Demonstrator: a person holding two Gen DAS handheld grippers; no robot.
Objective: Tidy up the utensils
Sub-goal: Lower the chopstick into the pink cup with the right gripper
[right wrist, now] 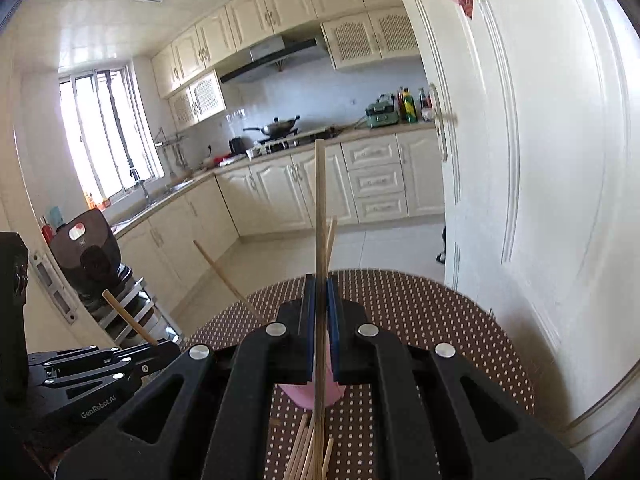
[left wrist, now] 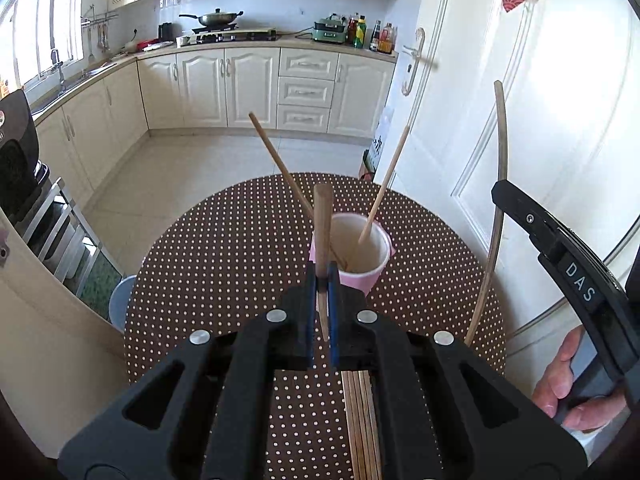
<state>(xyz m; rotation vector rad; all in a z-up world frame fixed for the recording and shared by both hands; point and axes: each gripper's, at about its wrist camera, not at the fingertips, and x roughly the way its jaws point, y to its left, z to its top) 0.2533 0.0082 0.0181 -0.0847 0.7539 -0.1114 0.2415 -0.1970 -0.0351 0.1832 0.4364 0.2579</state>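
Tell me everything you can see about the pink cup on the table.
The pink cup is a round, open-topped cup, pink outside and off-white inside, looking like paper or plastic. It stands upright on the polka-dot table. Two chopsticks lean inside it, splayed apart. The left tongs hold a third chopstick just before its rim.

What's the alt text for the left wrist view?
The left gripper is shut on a wooden chopstick, held upright just in front of a pink cup that already holds two chopsticks. The cup stands on a round brown polka-dot table with more loose chopsticks lying near the camera. At right, the right gripper holds another chopstick.
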